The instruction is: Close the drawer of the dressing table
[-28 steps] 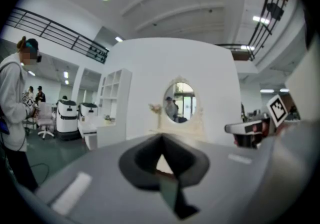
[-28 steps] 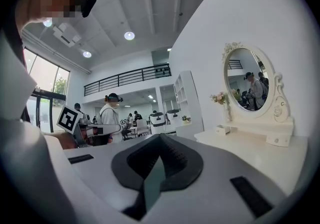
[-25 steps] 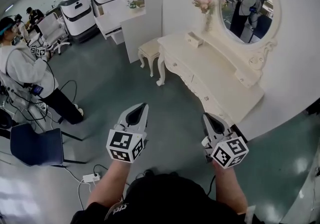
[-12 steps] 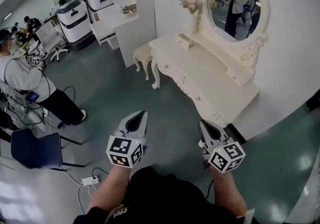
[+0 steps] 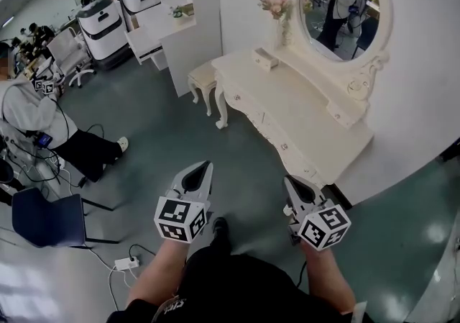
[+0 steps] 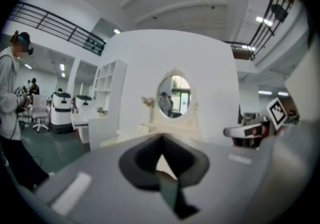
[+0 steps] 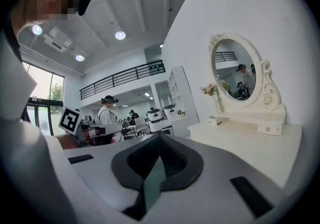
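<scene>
- Left gripper, grey two-jaw claw with marker cube: held low over the grey-green floor; jaws together tip to tip, nothing between them.
- Right gripper, same make: jaws likewise together, nothing held; level with the left gripper and well apart from it; near the table's closest corner, not touching.
- Cream-white carved dressing table: against the white wall, ahead and right of both grippers.
- Drawer: in the table's front rail, marked by a small knob; open or closed not discernible.
- Oval mirror in a cream frame: upright at the tabletop's rear.
- Pink flowers in a pale vase: at the tabletop's far end, near a small cream box.
- Cream stool: just beyond the table's far end.
- Person in a grey top: far left, near a dark blue chair.
- White power strip: on the floor, left of the left gripper.
</scene>
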`<action>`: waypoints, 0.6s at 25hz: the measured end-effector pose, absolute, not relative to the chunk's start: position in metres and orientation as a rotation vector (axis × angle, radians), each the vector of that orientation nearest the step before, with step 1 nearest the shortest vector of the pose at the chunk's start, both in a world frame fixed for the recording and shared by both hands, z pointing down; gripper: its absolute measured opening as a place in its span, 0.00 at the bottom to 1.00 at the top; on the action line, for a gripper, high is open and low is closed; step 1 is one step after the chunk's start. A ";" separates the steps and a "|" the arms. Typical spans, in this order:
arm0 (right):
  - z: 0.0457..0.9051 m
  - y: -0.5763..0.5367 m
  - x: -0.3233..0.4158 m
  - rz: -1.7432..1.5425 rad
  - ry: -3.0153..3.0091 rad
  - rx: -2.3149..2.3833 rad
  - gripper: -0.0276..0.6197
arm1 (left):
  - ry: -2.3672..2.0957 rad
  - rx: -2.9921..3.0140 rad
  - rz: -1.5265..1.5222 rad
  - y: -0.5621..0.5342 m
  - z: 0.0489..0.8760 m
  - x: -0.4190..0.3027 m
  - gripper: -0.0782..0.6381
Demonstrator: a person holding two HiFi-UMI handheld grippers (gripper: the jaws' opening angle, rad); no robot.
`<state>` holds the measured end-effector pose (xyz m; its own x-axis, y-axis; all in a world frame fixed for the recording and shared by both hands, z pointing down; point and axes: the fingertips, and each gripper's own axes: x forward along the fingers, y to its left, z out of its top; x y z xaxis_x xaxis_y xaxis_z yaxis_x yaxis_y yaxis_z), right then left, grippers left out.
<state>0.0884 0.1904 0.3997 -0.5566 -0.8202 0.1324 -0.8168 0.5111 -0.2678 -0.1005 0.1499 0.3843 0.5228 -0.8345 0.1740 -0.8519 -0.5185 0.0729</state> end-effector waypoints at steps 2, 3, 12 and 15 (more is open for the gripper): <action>0.399 0.177 0.087 -0.471 2.721 -1.486 0.04 | -1.444 2.614 0.175 0.137 0.386 -0.100 0.12; 0.398 0.169 0.086 -0.469 2.720 -1.492 0.04 | -1.438 2.618 0.177 0.129 0.387 -0.100 0.12; 0.405 0.091 0.065 -0.509 2.714 -1.549 0.04 | -1.307 2.684 0.211 0.064 0.401 -0.082 0.12; 0.409 0.069 0.059 -0.525 2.698 -1.588 0.04 | -1.243 2.706 0.214 0.043 0.404 -0.075 0.12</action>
<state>0.0586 0.0687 0.4086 -0.4994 -0.8445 0.1935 -0.8554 0.4452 -0.2649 -0.0746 0.0432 0.4038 0.6451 -0.7392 0.1937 -0.7614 -0.6432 0.0811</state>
